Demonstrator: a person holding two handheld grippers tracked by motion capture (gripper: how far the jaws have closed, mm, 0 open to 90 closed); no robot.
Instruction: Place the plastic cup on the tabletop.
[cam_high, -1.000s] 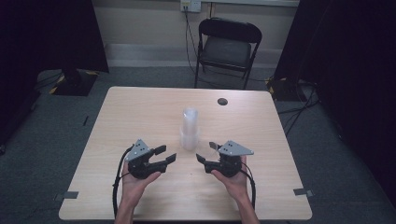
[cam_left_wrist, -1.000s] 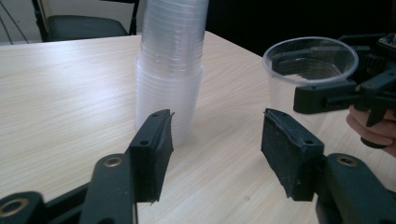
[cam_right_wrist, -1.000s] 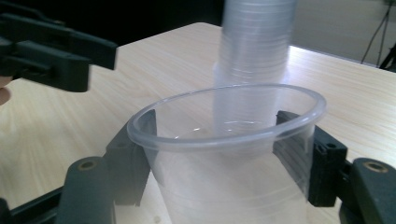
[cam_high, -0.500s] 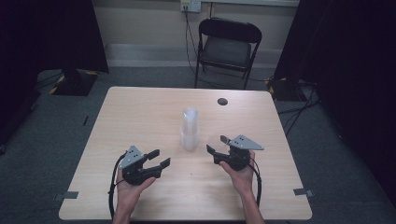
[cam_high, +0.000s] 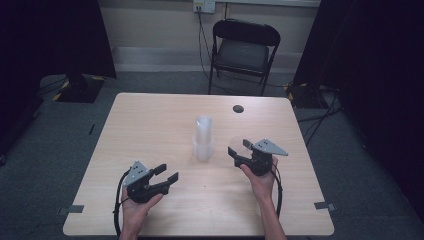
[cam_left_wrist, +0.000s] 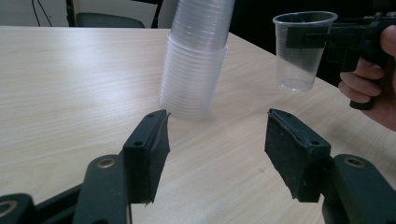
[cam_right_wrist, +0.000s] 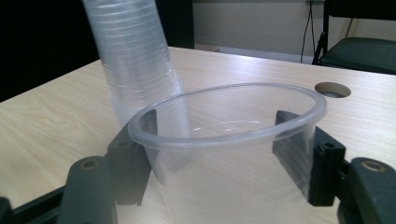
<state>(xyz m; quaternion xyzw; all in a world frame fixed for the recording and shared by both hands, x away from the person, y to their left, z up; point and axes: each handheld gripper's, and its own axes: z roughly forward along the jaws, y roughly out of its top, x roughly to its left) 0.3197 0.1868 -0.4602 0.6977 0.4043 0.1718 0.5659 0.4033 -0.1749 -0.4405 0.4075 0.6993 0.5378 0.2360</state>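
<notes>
A tall stack of clear plastic cups (cam_high: 203, 140) stands upright near the middle of the light wooden table (cam_high: 150, 125); the stack (cam_left_wrist: 196, 60) rises just beyond my left jaws. My right gripper (cam_high: 237, 148) hovers to the right of the stack, shut on a single clear cup (cam_right_wrist: 229, 140). Its pads squeeze the rim into an oval. That cup (cam_left_wrist: 301, 51) hangs upright above the table, apart from the stack (cam_right_wrist: 135, 60). My left gripper (cam_high: 165, 176) sits low at the front left, open, with nothing between its pads (cam_left_wrist: 149, 149).
A round cable hole (cam_high: 238, 108) is cut into the table at the far right of centre. A black folding chair (cam_high: 242, 50) stands behind the far edge. Dark curtains flank the room, and cables run along the floor on the right.
My right gripper has moved right and a little farther back, away from the stack. My left gripper has drawn back toward the front-left of the table.
</notes>
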